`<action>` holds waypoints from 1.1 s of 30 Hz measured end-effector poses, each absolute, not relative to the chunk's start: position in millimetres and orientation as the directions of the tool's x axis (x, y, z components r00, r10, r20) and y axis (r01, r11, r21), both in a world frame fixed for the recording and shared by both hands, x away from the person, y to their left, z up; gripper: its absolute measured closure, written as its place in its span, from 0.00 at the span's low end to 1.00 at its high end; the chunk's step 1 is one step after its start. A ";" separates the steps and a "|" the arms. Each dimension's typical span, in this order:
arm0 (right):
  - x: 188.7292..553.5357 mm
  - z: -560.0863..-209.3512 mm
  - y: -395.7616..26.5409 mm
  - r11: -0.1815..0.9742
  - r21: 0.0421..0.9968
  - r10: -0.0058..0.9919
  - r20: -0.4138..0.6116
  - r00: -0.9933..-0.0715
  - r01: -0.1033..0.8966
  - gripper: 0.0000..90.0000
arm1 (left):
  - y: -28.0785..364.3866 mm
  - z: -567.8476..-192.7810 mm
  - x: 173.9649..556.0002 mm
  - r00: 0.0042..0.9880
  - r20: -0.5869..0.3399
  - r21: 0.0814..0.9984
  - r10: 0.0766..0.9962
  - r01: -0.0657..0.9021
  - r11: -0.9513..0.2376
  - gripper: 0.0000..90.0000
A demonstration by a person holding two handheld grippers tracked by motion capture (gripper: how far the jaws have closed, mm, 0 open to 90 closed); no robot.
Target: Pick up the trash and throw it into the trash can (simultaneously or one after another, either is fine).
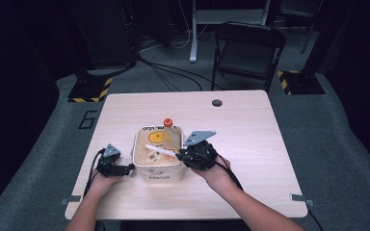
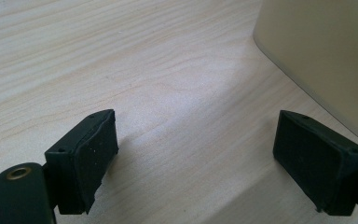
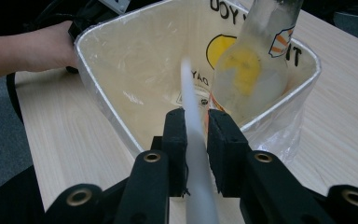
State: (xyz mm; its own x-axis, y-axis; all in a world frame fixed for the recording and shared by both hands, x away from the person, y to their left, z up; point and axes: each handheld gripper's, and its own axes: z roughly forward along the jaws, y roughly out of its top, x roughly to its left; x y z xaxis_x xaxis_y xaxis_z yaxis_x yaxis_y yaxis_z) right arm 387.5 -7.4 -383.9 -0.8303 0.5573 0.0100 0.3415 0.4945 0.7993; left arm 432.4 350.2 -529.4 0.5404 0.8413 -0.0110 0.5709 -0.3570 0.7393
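Observation:
A cream bin (image 1: 136, 144) with a clear plastic liner stands near the table's front middle. Inside it leans a clear bottle (image 1: 169, 134) with an orange cap and yellow label, seen close up as the bottle (image 3: 251, 70) against the bin's far wall (image 3: 102, 88). My right gripper (image 1: 179, 155) sits at the bin's right rim. In the right gripper view the gripper (image 3: 196, 114) is shut on a thin white stick (image 3: 189, 93), which reaches out over the bin's inside as the stick (image 1: 159, 149). My left gripper (image 1: 127, 168) rests low on the table, left of the bin. It stands open (image 2: 198, 135) with nothing between its pads, the bin wall (image 2: 326, 51) just beside it.
The wooden table (image 1: 250, 144) has a cable hole (image 1: 217, 102) near its far edge. A black folding chair (image 1: 248, 48) stands behind the table. Cables run across the grey floor beyond.

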 end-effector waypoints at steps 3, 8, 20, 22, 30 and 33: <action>387.5 -381.2 -9.4 0.476 0.814 0.561 0.011 -0.828 0.334 0.78 | 349.6 -529.8 432.4 0.535 -0.016 0.743 0.845 0.571 -0.348 0.15; 385.9 -373.5 -16.5 0.437 0.836 0.578 0.022 -0.816 0.332 0.68 | 349.8 -529.7 432.4 0.535 -0.016 0.743 0.845 0.572 -0.348 0.15; 387.8 -363.1 -37.0 0.392 0.863 0.605 0.019 -0.796 0.319 0.58 | 350.5 -529.7 431.3 0.535 -0.016 0.743 0.845 0.572 -0.348 0.15; 389.8 -362.0 -41.9 0.383 0.867 0.618 0.016 -0.786 0.319 0.56 | 350.5 -529.7 431.2 0.535 -0.016 0.743 0.844 0.572 -0.348 0.15; 396.6 -359.6 -63.6 0.347 0.879 0.657 0.022 -0.754 0.328 0.54 | 350.8 -529.5 431.5 0.538 -0.015 0.741 0.843 0.572 -0.352 0.15; 397.6 -359.4 -72.0 0.342 0.879 0.670 0.019 -0.742 0.332 0.54 | 350.6 -529.6 431.4 0.536 -0.015 0.742 0.844 0.572 -0.350 0.15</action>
